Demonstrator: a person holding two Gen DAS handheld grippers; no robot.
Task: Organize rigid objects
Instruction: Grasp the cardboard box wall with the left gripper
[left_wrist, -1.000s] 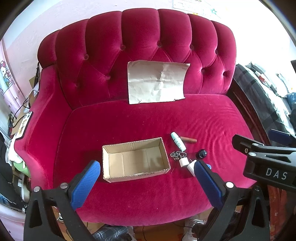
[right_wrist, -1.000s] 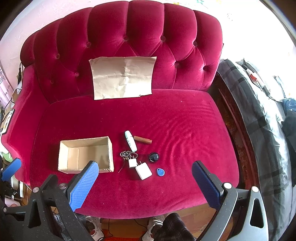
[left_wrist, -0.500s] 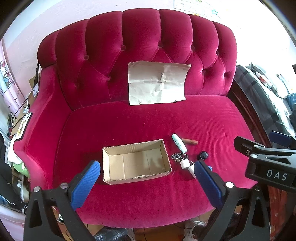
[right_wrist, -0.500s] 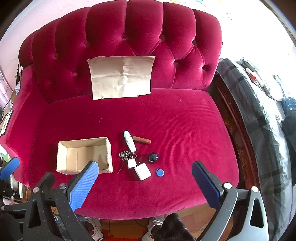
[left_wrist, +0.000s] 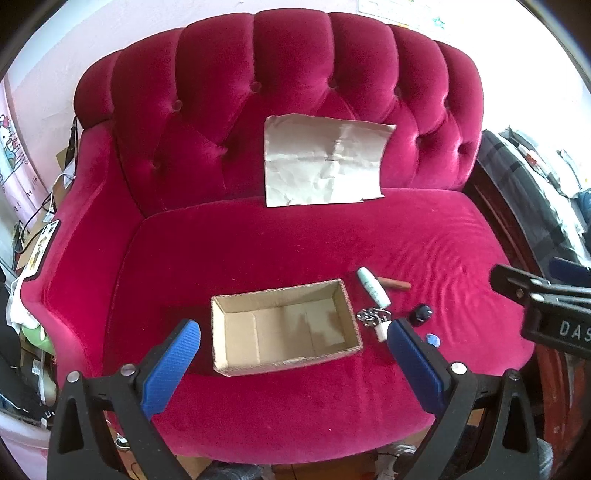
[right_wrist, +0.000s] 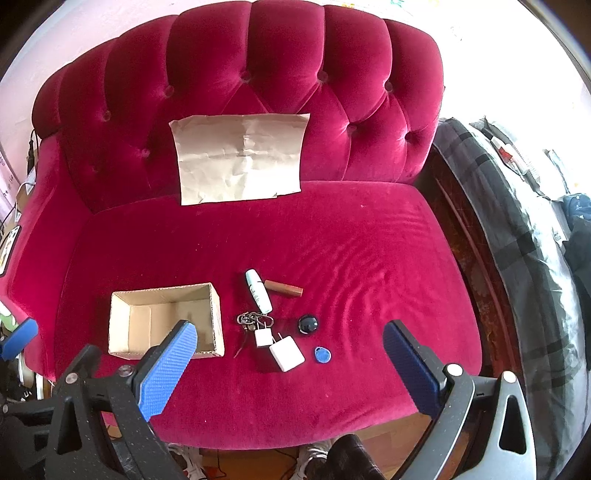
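An open cardboard box (left_wrist: 284, 328) sits on a red velvet sofa (left_wrist: 295, 229), small items clustered just right of it. Both hand-held grippers, left (left_wrist: 293, 360) and right (right_wrist: 290, 363), hover above the seat's front edge, jaws spread wide, holding nothing.

Bare sofa seat (right_wrist: 369, 258) right of the cluster; cardboard box (right_wrist: 162, 321) close left
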